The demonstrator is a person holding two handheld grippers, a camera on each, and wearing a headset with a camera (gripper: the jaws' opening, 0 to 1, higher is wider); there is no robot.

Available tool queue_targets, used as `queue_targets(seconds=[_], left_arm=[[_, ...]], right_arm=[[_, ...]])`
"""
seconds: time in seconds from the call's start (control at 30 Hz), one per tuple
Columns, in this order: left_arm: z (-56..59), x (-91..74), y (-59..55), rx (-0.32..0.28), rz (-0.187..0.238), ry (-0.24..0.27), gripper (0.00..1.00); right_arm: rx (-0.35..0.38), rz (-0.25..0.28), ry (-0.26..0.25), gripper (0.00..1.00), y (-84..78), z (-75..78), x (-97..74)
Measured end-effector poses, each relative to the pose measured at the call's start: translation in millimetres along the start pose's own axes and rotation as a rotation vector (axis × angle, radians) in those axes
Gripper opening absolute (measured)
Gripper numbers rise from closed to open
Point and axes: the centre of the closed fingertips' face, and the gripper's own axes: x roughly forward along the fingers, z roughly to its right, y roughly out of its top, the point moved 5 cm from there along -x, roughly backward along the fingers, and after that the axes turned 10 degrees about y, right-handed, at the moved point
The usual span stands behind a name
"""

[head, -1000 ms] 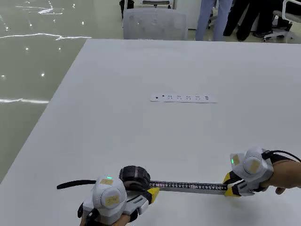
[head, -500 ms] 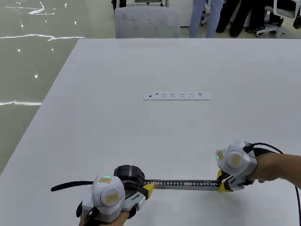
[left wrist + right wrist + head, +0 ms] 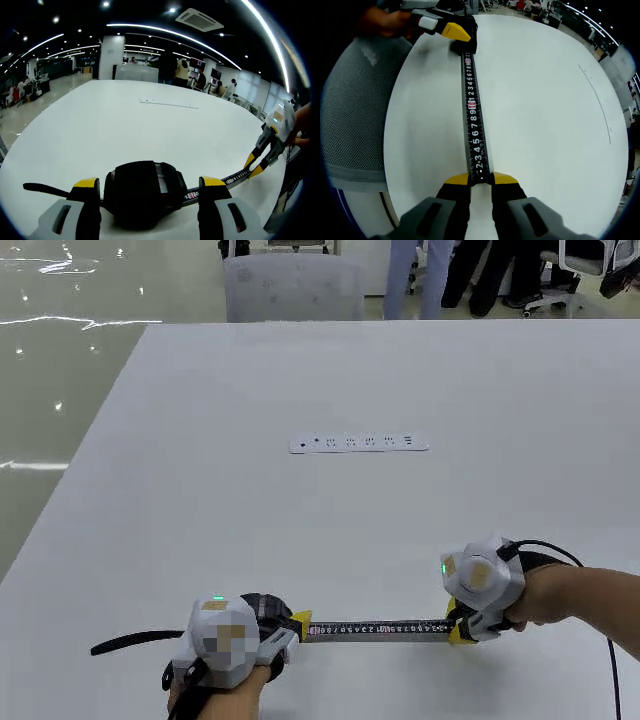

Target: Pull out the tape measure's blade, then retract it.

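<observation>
Jaws of the left gripper (image 3: 150, 184) rise at the bottom of its own view, one on each side of the black case (image 3: 144, 192) and closed against it. The case sits on the white table (image 3: 100, 125). A black strap (image 3: 44, 188) trails off the case to one side. The blade (image 3: 236, 176) leaves it on the other and runs to the right gripper (image 3: 254, 166) near the view's edge.

The right gripper view looks back along the same line. Its jaws are clamped on the blade's end, and the blade (image 3: 472, 110) lies flat on the table. Its numbers are readable here but are mere marks in the head view. At its far end sit the case (image 3: 465, 46) and the left gripper (image 3: 454, 31).

From the head view the layout is plain. The left gripper (image 3: 283, 625) and case (image 3: 262, 608) are at the near edge, and the strap (image 3: 125, 643) points away from the blade (image 3: 375, 630). The right gripper (image 3: 458, 628) is well apart at the blade's other end, with a hand behind each gripper. Farther up the table (image 3: 200, 490) lies a white power strip (image 3: 358, 444); the left gripper view shows the same strip (image 3: 169, 103). Beyond the far edge stands a grey chair (image 3: 292, 288).
</observation>
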Motion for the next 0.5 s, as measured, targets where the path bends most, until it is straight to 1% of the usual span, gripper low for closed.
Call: queue_targets(seconds=[0.07, 0.2, 0.27, 0.33, 0.5], left_arm=[[0.5, 1.3, -2.4, 0.025, -0.015, 0.016, 0.72], [-1.1, 1.4, -4.1, 0.016, -0.032, 0.035, 0.7], [-2.5, 1.8, -4.5, 0.017, -0.033, 0.046, 0.68], [-3.6, 2.4, -5.4, 0.012, -0.029, 0.043, 0.67], [-2.0, 1.9, -7.0, 0.035, -0.017, 0.045, 0.66]], right_arm=[[-0.008, -0.01, 0.003, 0.14, 0.6, -0.1, 0.3], [-0.002, -0.021, 0.006, 0.14, 1.2, -1.2, -0.3], [0.014, -0.017, 0.004, 0.14, 1.0, -0.6, -0.7], [0.034, -0.01, 0.002, 0.13, 0.6, -0.6, -0.9], [0.026, -0.007, 0.001, 0.13, 0.0, -1.1, -1.3]])
